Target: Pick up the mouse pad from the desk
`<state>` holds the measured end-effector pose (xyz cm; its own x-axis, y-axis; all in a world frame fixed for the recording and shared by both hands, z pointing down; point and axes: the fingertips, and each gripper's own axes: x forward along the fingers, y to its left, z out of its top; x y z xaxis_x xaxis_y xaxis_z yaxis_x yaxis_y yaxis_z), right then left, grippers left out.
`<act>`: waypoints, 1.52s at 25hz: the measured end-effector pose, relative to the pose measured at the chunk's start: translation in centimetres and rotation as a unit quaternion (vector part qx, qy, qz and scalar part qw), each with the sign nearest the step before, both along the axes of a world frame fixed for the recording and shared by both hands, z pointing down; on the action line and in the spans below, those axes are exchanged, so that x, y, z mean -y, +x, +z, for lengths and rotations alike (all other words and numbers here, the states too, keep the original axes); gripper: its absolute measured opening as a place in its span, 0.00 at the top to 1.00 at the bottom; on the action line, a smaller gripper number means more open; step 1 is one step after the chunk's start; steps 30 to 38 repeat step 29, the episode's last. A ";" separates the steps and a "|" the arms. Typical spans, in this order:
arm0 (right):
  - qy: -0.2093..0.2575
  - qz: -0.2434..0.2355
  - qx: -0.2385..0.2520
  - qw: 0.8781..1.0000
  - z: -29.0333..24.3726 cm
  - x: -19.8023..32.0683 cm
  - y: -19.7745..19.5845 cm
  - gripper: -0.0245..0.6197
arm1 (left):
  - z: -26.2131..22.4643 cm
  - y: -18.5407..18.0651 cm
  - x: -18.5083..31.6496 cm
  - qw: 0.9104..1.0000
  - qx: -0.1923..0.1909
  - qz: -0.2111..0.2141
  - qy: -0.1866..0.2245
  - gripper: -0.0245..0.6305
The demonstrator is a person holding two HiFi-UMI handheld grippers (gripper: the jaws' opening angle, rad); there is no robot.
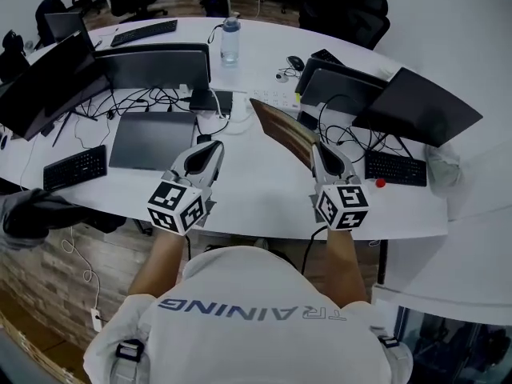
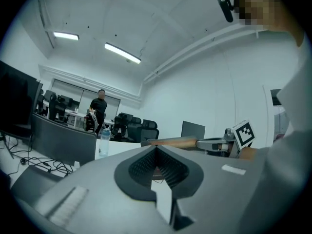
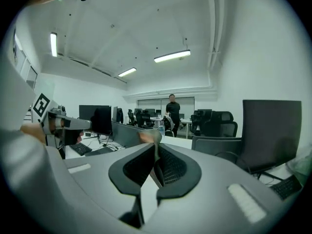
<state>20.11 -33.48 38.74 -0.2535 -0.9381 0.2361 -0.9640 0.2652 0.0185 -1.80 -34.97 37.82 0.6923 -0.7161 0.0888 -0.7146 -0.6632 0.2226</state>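
- Right gripper (image 1: 316,149): jaws pinch the thin edge of the mouse pad (image 1: 282,128); pad seen btwn the jaws in right gripper view.
- Mouse pad is up off the desk (image 1: 264,202), tilted on edge w/ brown underside showing, sticking out ahead of the gripper.
- Left gripper (image 1: 213,147): jaws pressed together, nothing btwn them; near closed laptop (image 1: 152,138), apart from pad.
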 end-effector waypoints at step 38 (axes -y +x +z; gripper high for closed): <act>0.058 -0.013 0.002 0.998 -4.8 -1.8 -1.7 0.90 | -2.6 -0.3 -0.7 0.999 -0.007 0.010 0.032 0.96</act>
